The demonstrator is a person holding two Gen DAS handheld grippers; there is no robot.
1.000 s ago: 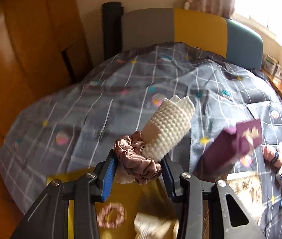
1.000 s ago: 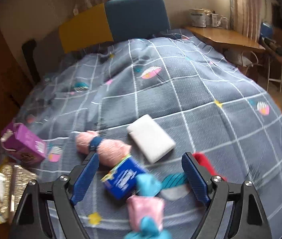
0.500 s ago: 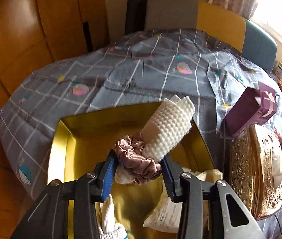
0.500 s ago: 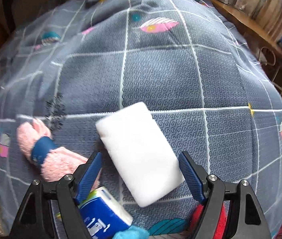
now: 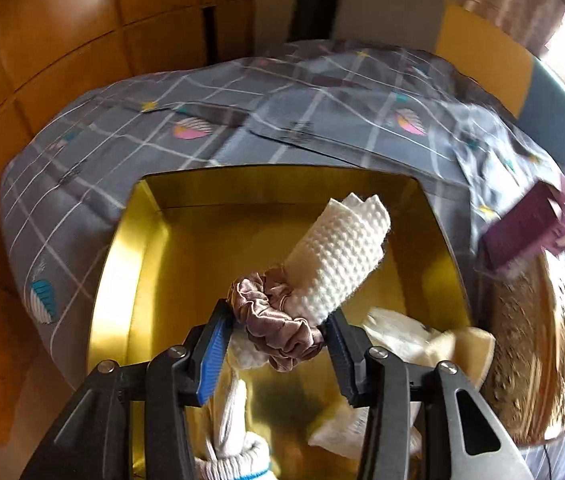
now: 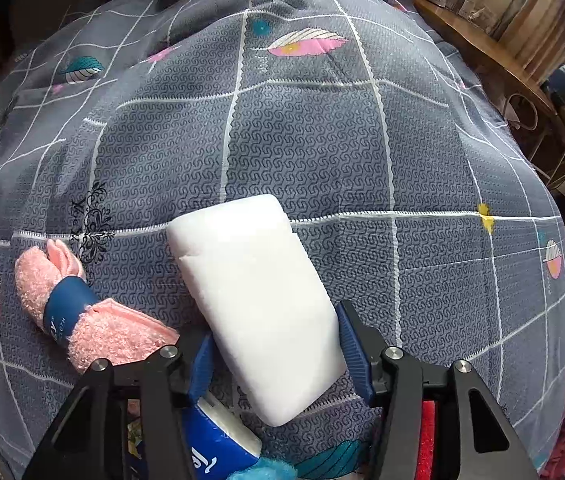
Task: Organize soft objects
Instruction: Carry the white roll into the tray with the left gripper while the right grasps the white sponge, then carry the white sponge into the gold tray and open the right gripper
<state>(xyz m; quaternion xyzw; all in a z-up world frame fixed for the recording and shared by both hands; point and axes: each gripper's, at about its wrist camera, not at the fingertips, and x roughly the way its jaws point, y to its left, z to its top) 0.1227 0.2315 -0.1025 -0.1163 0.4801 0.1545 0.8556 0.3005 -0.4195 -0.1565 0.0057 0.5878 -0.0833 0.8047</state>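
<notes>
My left gripper (image 5: pixel 278 330) is shut on a white rolled waffle cloth (image 5: pixel 340 258) bound with a dusty-pink scrunchie (image 5: pixel 274 324), held over the open gold box (image 5: pixel 122 280). Soft white items (image 5: pixel 398 340) and a white glove (image 5: pixel 234 440) lie in the box. My right gripper (image 6: pixel 276 346) is open, its fingers on either side of a white sponge block (image 6: pixel 254 296) lying on the grey checked bedspread (image 6: pixel 322 140). A pink rolled towel with a blue band (image 6: pixel 78 320) lies left of the sponge.
A purple box (image 5: pixel 530 228) and a gold patterned lid (image 5: pixel 530 360) sit right of the gold box. A blue tissue pack (image 6: pixel 214 448), a teal fluffy item (image 6: pixel 266 472) and a red item (image 6: pixel 428 436) lie under the right gripper. A wooden wall is left, a desk right.
The left gripper with the roll has moved lower over the gold box. The right gripper has closed in on the white sponge, which now lies between its fingers.
</notes>
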